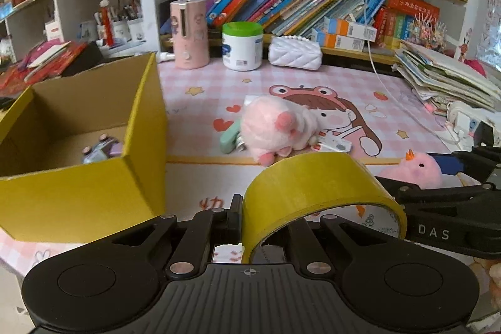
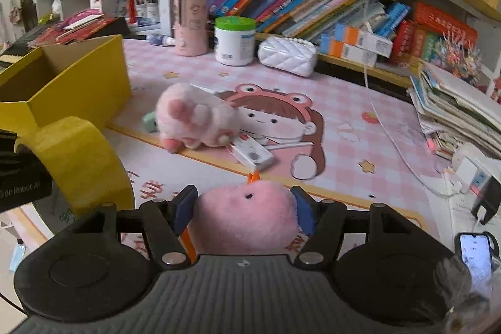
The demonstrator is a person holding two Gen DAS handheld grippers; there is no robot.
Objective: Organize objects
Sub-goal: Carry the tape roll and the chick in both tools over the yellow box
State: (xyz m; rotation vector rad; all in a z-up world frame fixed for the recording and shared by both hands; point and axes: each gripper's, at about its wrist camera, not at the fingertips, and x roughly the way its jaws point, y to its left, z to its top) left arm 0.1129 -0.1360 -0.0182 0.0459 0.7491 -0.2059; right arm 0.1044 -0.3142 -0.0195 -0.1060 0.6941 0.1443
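The yellow tape roll (image 1: 313, 187), pinched thinly by the left gripper (image 1: 241, 224), may slip before the box (image 1: 78, 193), while the right gripper (image 2: 244, 208) grasps the pink plush chick (image 2: 247, 218).

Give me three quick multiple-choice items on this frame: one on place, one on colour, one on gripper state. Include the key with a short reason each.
1. Where is the small toy car?
A. inside the yellow cardboard box
B. on the pink checked mat
C. on the bookshelf

2. What colour is the lid of the white tub by the books?
A. red
B. green
C. blue

3. What is the right gripper doing?
A. standing open with nothing in it
B. shut on the tape roll
C. shut on the pink chick plush

Key
1. A: the car lies on the box floor, seen over the wall in the left wrist view.
2. B: the tub's lid is bright green in both views.
3. C: the blue pads press both sides of the plush; the left gripper is the one pinching the yellow tape roll.
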